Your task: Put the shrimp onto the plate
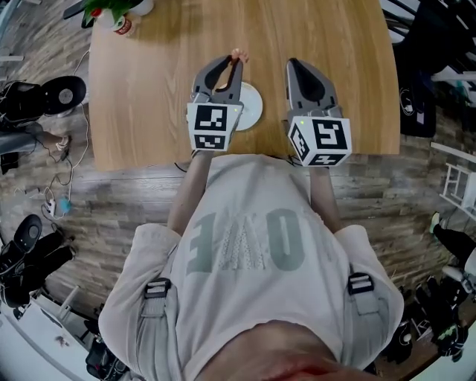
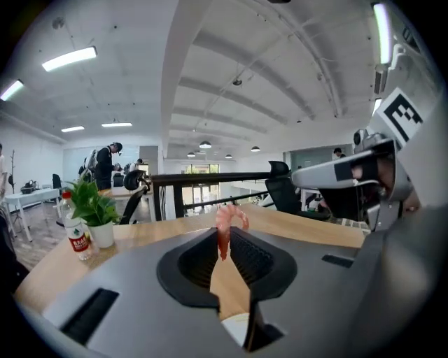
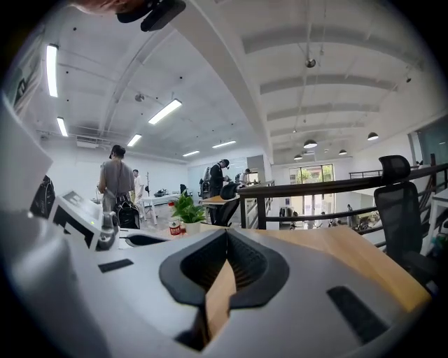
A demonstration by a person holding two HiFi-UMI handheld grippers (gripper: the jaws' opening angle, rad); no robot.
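Note:
A pink shrimp (image 1: 238,55) sticks up from the tips of my left gripper (image 1: 234,62), which is shut on it above the wooden table (image 1: 149,89). In the left gripper view the shrimp (image 2: 225,225) hangs pinched between the jaws of the left gripper (image 2: 224,236). A white plate (image 1: 251,106) lies on the table, partly under the left gripper's body; a sliver of the plate (image 2: 235,326) shows below the jaws. My right gripper (image 1: 291,63) is just right of the plate. The right gripper (image 3: 225,235) is shut with nothing in it.
A potted plant (image 1: 111,10) and a red-labelled bottle (image 2: 75,235) stand at the table's far left corner. The table's near edge (image 1: 149,165) runs just in front of the person's body. Dark gear and cables (image 1: 37,100) lie on the floor at the left.

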